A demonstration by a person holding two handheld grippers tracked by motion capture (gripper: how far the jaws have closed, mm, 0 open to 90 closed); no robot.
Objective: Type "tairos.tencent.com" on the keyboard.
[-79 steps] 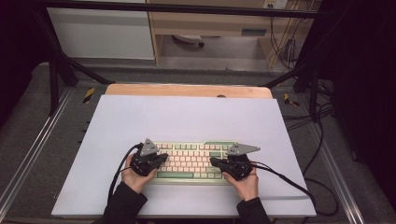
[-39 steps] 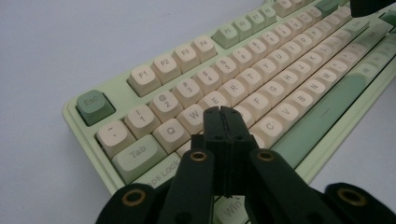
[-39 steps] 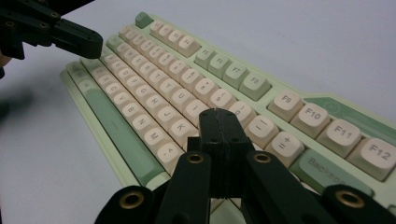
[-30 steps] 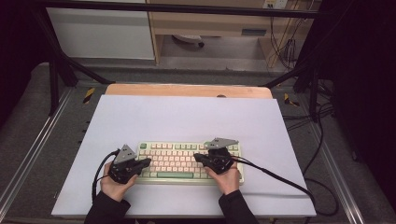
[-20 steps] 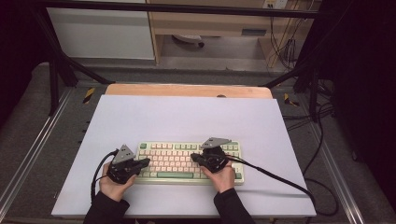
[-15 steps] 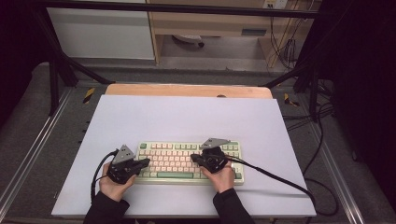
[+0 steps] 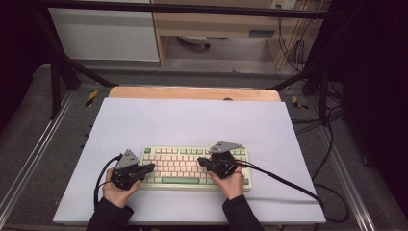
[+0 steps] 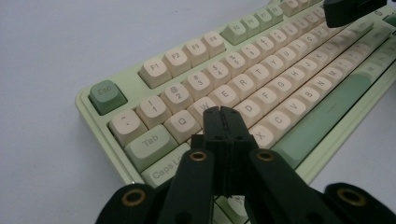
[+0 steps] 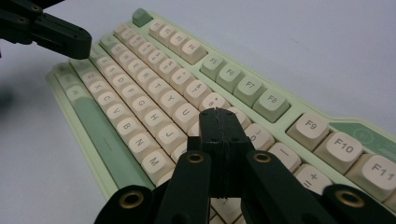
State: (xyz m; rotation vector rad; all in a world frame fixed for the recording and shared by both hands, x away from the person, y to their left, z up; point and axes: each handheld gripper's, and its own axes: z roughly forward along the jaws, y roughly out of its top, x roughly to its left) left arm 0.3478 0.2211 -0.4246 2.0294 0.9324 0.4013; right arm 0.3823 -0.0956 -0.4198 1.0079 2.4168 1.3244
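Since a moment ago both hands have drawn back toward the table's near edge, the green-and-cream keyboard [image 7: 195,166] coming along. The left gripper [image 8: 221,112] and right gripper [image 9: 218,113], both pinched shut and empty, now poise over its letter keys, apparently ready to press.

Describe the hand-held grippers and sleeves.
Both alike: left hand-held gripper and right hand-held gripper are black, each topped by a grey three-cornered plate, with brass-ringed pivots and a trailing black cable. Sleeves are dark.
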